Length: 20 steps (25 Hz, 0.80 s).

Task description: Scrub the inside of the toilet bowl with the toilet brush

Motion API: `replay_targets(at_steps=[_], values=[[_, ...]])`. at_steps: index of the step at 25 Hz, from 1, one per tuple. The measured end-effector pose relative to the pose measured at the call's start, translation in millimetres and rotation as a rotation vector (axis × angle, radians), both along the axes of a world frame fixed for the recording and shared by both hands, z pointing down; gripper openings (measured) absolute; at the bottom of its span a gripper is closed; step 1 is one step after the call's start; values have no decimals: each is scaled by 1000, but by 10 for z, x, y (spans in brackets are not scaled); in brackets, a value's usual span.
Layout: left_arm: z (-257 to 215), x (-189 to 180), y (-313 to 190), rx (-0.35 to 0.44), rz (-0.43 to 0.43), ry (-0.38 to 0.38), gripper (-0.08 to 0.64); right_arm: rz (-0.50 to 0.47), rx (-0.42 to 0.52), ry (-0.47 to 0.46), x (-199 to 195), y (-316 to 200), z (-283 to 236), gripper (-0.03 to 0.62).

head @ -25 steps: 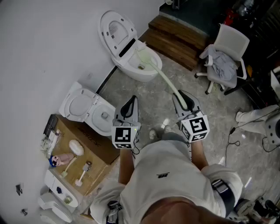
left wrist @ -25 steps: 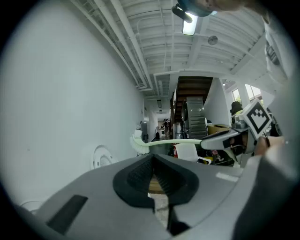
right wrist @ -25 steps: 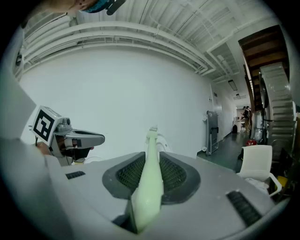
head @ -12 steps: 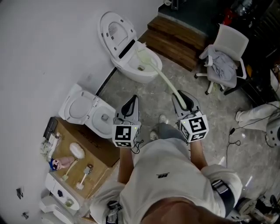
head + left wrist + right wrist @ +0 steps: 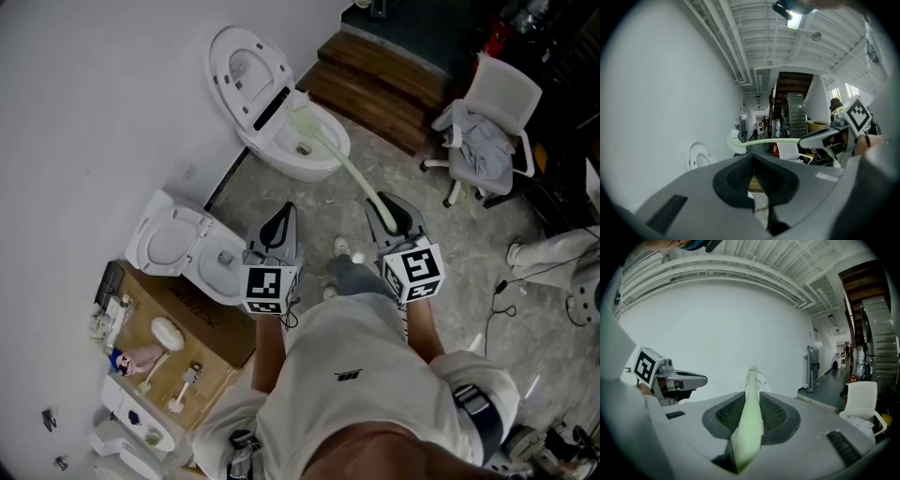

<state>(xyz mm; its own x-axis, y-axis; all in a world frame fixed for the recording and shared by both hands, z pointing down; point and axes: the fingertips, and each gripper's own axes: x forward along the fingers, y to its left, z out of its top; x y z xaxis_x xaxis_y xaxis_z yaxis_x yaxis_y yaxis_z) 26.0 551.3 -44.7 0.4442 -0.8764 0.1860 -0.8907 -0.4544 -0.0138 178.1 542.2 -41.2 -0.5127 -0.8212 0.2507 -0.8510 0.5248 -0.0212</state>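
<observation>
A white toilet (image 5: 314, 159) with its lid (image 5: 239, 66) raised stands by the wall at the top of the head view. The pale green toilet brush (image 5: 342, 164) runs from my right gripper (image 5: 382, 211) up into the bowl, with its head (image 5: 302, 117) near the back rim. My right gripper (image 5: 751, 399) is shut on the brush handle (image 5: 749, 423). To the left, my left gripper (image 5: 281, 217) hangs shut over the floor with nothing in it. From the left gripper view (image 5: 753, 161), the brush (image 5: 764, 142) crosses level ahead.
A second toilet (image 5: 164, 239) stands by the wall at left, beside a cardboard box (image 5: 202, 319) with small items. Wooden steps (image 5: 384, 80) lie behind the toilet. An office chair (image 5: 492, 122) draped with cloth is at right. The person's feet (image 5: 342, 253) stand between the grippers.
The person's feet have stepped a little toward the toilet and the view has shifted slightly. The right gripper keeps hold of the brush, whose head stays in the bowl.
</observation>
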Motion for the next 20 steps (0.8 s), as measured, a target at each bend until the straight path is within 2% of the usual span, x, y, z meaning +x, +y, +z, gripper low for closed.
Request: replay_targets(at_steps=[12, 20], values=[[-11, 65, -981, -21, -59, -17, 11, -78, -20, -11, 13, -1065, 12, 86], [-84, 176, -1514, -7, -99, -49, 11, -135, -35, -22, 92, -1681, 41, 86]])
